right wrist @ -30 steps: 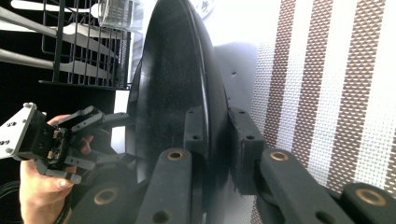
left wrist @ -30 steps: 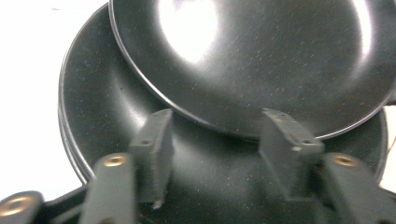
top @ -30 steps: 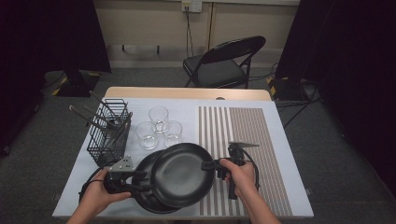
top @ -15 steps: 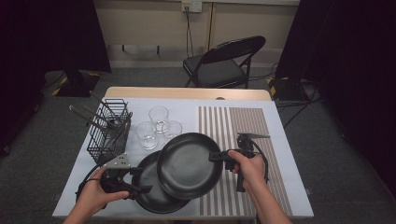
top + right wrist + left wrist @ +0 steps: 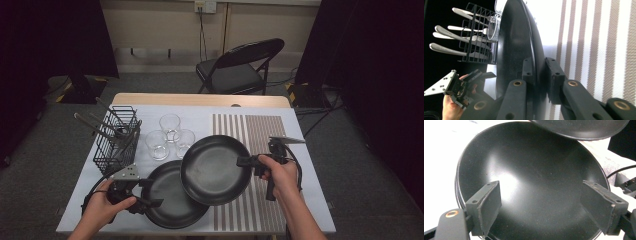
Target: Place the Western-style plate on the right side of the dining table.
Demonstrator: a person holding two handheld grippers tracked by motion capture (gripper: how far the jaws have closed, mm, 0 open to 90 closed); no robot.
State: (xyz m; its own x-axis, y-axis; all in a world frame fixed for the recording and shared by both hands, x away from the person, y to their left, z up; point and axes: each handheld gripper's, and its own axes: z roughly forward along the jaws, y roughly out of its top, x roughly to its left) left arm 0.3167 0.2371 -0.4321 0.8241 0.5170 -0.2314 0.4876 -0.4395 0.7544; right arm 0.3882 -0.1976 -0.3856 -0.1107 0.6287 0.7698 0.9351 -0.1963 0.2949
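Lifted clear of the stack since a second ago, the upper black pan [image 5: 215, 170] has shifted toward the striped mat [image 5: 260, 160]. Its rim is pinched between the jaws of the right tool [image 5: 246, 162], and it overlaps the lower pan [image 5: 170, 200], which rests on the bench [image 5: 300, 210]. Beside that lower pan, the left tool [image 5: 541, 207] stands wide, holding nothing. 3 glasses [image 5: 170, 135] sit next to the wire cutlery basket [image 5: 116, 140].
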